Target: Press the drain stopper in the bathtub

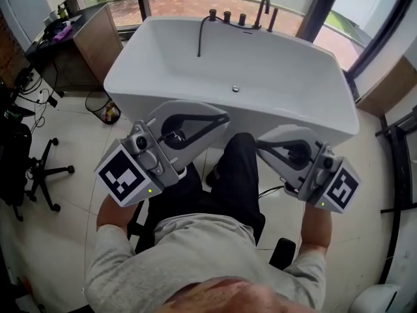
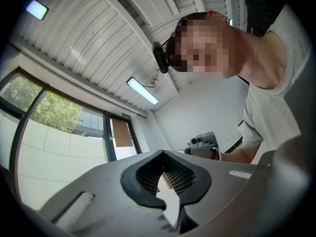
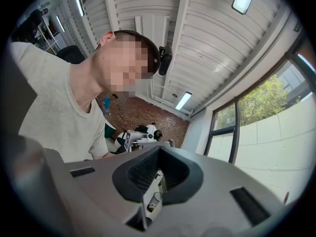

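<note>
The white freestanding bathtub (image 1: 163, 77) fills the middle of the head view. A small round chrome drain stopper (image 1: 235, 88) shows inside it, close to the near wall. My left gripper (image 1: 223, 119) is held outside the tub's near rim, above my lap, shut and holding nothing. My right gripper (image 1: 262, 145) hangs lower on the right, also shut and holding nothing. Both gripper views tilt up at the ceiling and at me. The left gripper (image 2: 163, 152) and the right gripper (image 3: 159, 147) each show jaw tips that meet. Neither view shows the tub.
Black taps and a spout (image 1: 262, 10) with a hose (image 1: 201, 34) stand on the tub's far rim. A wooden cabinet (image 1: 98, 38), a waste bin (image 1: 104, 109) and an office chair base (image 1: 45, 171) are at the left. Windows run behind the tub.
</note>
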